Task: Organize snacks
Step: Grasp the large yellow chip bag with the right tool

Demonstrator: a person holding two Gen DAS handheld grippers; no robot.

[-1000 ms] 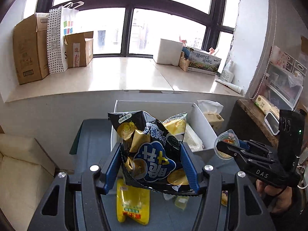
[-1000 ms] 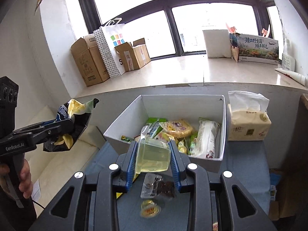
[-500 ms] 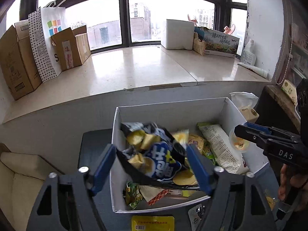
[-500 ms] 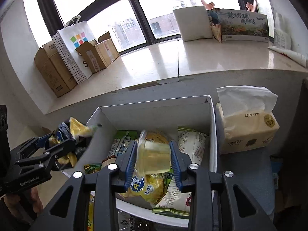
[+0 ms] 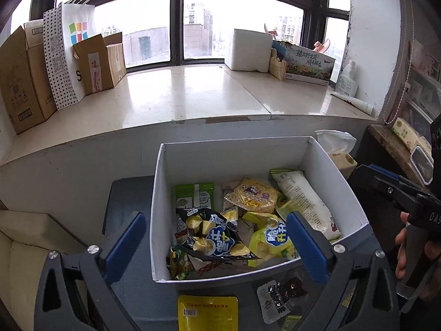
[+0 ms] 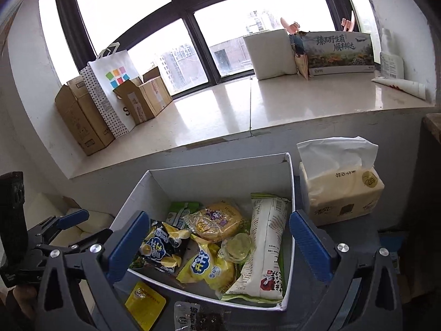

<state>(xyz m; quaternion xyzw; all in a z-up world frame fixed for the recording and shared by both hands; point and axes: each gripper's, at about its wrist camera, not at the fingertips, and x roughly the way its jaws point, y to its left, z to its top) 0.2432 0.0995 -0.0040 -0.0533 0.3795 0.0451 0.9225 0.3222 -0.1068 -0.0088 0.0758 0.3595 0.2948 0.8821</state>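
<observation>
Inside the white box [image 5: 162, 215], many snacks in a loose heap: black chip bag [image 5: 212, 237] with blue and white print near the front left, lying on top of other packets; yellow chip bag [image 5: 271, 241] just beside it to the right; clear jelly cup [image 6: 237, 247] resting between the yellow bag and the long white packet [image 6: 266, 245], the last one leaning along the right wall; round yellow cake pack [image 5: 252, 195] further back in the middle; green packet [image 5: 194, 195] at the back left.

In front of the box, on the dark grey table [image 5: 121, 201]: flat yellow sachet [image 5: 208, 313] and a small transparent pack with dark contents [image 5: 278, 299], both outside the box and close to its front wall.

Left gripper [image 5: 215, 244] above the front of the box, jaws spreading apart and nothing pressed between the blue pads; black bag below them, free. Right gripper [image 6: 217, 245] also over the box, jaws opening wide, pads touching nothing; jelly cup lying under the gap, not gripped. Part of a hand [image 5: 413, 251] behind the right gripper at the edge of the left view.

Just right of the box, tissue pack [image 6: 340, 190] with a white sheet standing out. Behind, pale windowsill [image 5: 193, 93] with cardboard boxes [image 5: 24, 74], dotted paper bag [image 5: 69, 52], white foam block [image 5: 250, 49] and printed carton [image 5: 308, 64].
</observation>
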